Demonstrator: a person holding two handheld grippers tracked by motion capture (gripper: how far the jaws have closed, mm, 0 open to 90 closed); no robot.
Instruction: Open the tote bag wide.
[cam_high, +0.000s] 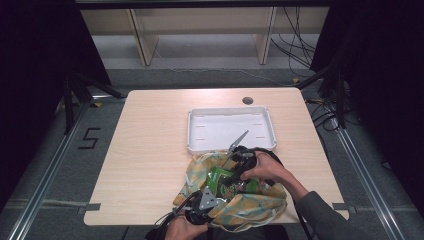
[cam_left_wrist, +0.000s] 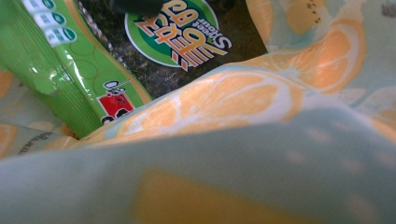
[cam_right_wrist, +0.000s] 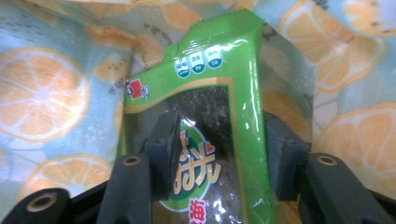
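The green snack packet (cam_right_wrist: 205, 116) is sitting inside the lemon-print cloth bag (cam_high: 250, 202) at the near edge of the table (cam_high: 150, 150), and imo it's maybe halfway out at best. The right gripper (cam_right_wrist: 219, 154) has its jaws either side of the packet, w/ the pads pressing the film, so it looks pinched. The left gripper (cam_high: 202, 200) is down at the bag's near rim; can't tell how its jaws stand, as fabric covers its view, prob holding the mouth open. Nothing's in the white tray (cam_high: 270, 125) yet, so the lift and drop-off are left. Packet's glossy crinkly plastic w/ a dark see-through window, flat and rectangular. Bag's soft, floppy and matte. Tray's a rigid shallow rectangle, just beyond the bag.
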